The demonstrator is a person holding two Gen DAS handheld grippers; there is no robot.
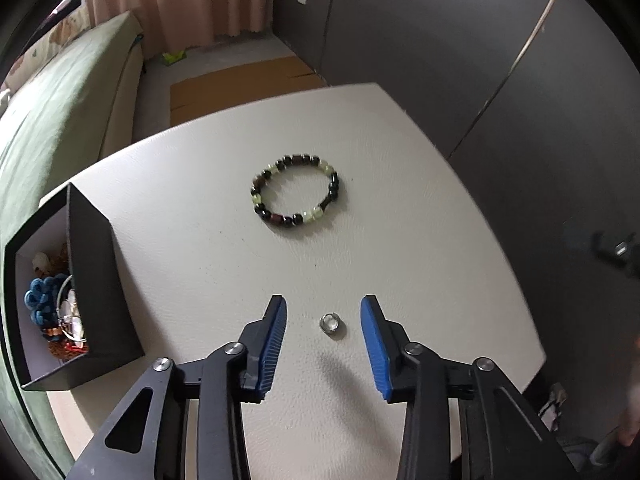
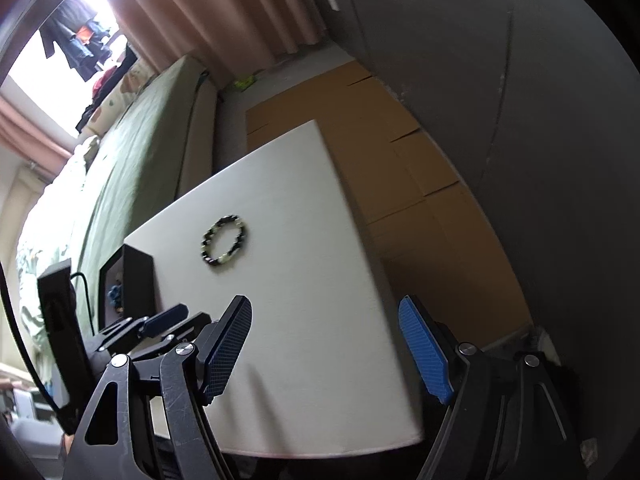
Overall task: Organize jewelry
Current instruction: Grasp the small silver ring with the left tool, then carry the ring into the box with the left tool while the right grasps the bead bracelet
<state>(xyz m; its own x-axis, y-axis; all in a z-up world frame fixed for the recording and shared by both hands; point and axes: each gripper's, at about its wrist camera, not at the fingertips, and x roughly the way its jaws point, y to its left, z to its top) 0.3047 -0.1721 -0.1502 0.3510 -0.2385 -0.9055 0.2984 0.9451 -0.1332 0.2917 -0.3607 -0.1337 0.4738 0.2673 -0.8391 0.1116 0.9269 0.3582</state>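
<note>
A small silver ring (image 1: 329, 322) lies on the white table (image 1: 192, 208), between the fingers of my open left gripper (image 1: 324, 312), which hovers just above it. A bracelet (image 1: 295, 190) of dark and pale green beads lies flat further out on the table; it also shows in the right wrist view (image 2: 224, 245). A black open box (image 1: 86, 280) at the table's left edge holds several pieces of jewelry, among them a blue beaded piece (image 1: 42, 298). My right gripper (image 2: 326, 312) is open and empty, held above the table's near right part. The left gripper (image 2: 160, 322) shows at its left.
A green bed (image 1: 48, 112) runs along the table's left side. Brown cardboard (image 2: 400, 168) covers the floor beyond and right of the table. A dark grey wall (image 1: 480, 60) stands to the right. Pink curtains (image 1: 180, 0) hang at the back.
</note>
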